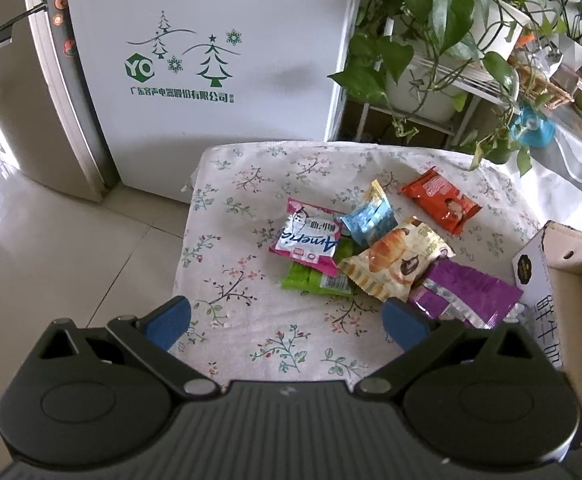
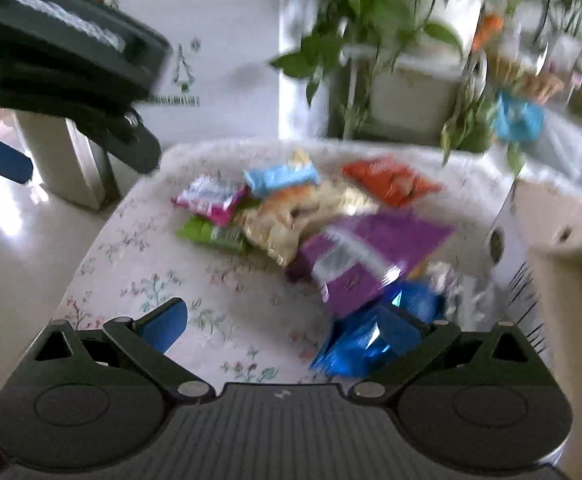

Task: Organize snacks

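Observation:
A pile of snack packets lies on a floral cloth point(image 1: 247, 320): a pink packet point(image 1: 309, 242), a green one point(image 1: 315, 282), a light blue one point(image 1: 371, 220), a croissant packet point(image 1: 395, 258), an orange one point(image 1: 441, 202) and a purple one point(image 1: 467, 292). My left gripper point(image 1: 287, 322) is open and empty, just short of the pile. My right gripper point(image 2: 287, 326) is open over the cloth; the view is blurred. A shiny blue packet point(image 2: 367, 340) lies by its right finger, below the purple packet point(image 2: 367, 256). The left gripper's body point(image 2: 63, 68) shows at upper left.
An open cardboard box point(image 1: 571, 264) stands at the right edge of the cloth, also in the right wrist view point(image 2: 563, 240). A white fridge point(image 1: 211, 60) stands behind, potted plants point(image 1: 431, 40) on a rack at right. Tiled floor point(image 1: 51, 240) lies at left.

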Demonstrator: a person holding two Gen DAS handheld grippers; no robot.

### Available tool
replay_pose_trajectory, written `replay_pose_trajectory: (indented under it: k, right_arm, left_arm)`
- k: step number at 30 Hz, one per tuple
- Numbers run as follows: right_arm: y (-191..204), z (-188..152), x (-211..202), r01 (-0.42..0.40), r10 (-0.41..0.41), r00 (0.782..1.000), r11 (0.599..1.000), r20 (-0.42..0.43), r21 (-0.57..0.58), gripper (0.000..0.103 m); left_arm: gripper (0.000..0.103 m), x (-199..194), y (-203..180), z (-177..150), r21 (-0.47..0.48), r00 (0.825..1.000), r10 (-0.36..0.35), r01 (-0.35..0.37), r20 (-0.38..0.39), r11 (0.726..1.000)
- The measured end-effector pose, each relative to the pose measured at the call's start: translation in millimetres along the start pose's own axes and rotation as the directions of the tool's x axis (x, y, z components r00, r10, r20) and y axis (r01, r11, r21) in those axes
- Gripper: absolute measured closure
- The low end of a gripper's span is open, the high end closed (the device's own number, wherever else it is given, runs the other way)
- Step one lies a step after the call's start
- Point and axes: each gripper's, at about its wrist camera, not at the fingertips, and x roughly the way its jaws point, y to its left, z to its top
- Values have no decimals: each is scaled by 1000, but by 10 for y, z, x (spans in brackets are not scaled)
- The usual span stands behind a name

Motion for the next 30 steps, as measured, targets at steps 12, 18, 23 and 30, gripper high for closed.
replay_pose_trajectory:
  k: [12,18,23,30]
  right_arm:
    - [-510,81,309,146,-113,984,957,-141,250,0]
    - [-368,107,240,1,58,974,964,-217,265,0]
    - [-416,324,89,-26,104,957,961,-272,276,0]
    - [-579,439,123,93,-9,952,961,-305,261,0]
  left_arm:
    - [2,61,-148,-73,63,1000,-1,3,-20,998]
    - [2,47,-150,-75,75,1000,16,-15,-16,997]
    - [2,8,-139,-57,81,999,42,-42,5,996]
    - [1,55,-152,-46,78,998,53,-51,-22,996]
